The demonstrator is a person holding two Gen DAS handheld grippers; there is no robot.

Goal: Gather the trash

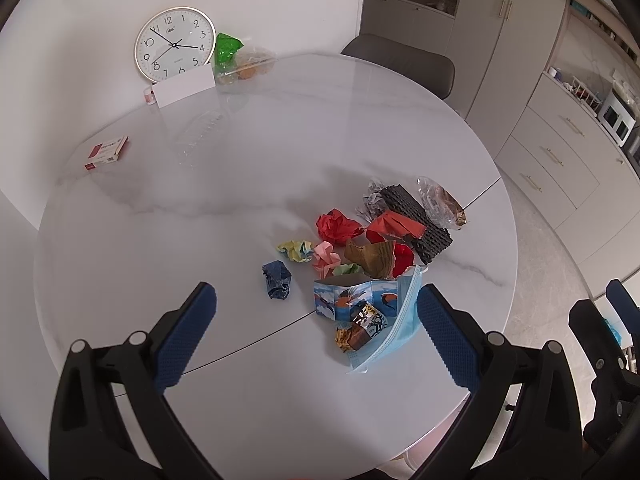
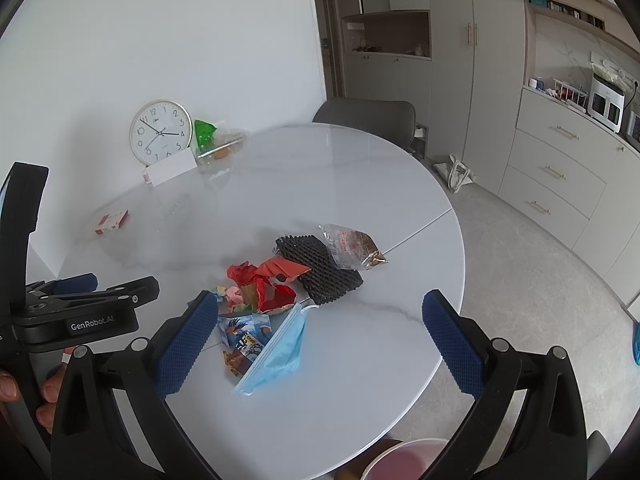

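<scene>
A pile of trash lies on the round white marble table [image 1: 200, 208]: a blue face mask [image 1: 394, 330], a printed carton [image 1: 352, 300], a dark blue crumpled wad [image 1: 277, 280], red crumpled paper [image 1: 338, 226], black foam netting [image 1: 416, 220] and a clear snack bag [image 1: 442, 202]. My left gripper [image 1: 316, 332] is open and empty, hovering just before the pile. My right gripper [image 2: 320, 340] is open and empty above the mask [image 2: 276, 354], with the netting [image 2: 320, 268] and bag [image 2: 352, 246] beyond. The left gripper's body [image 2: 80, 312] shows at the left of the right wrist view.
A wall clock [image 1: 174, 44], a white card [image 1: 184, 86], a green bag [image 1: 226, 50] and a clear container [image 1: 252, 66] stand at the table's far edge. A small red box [image 1: 106, 152] lies far left. A grey chair [image 1: 404, 62] stands behind. A pink bin [image 2: 404, 460] sits below the near edge.
</scene>
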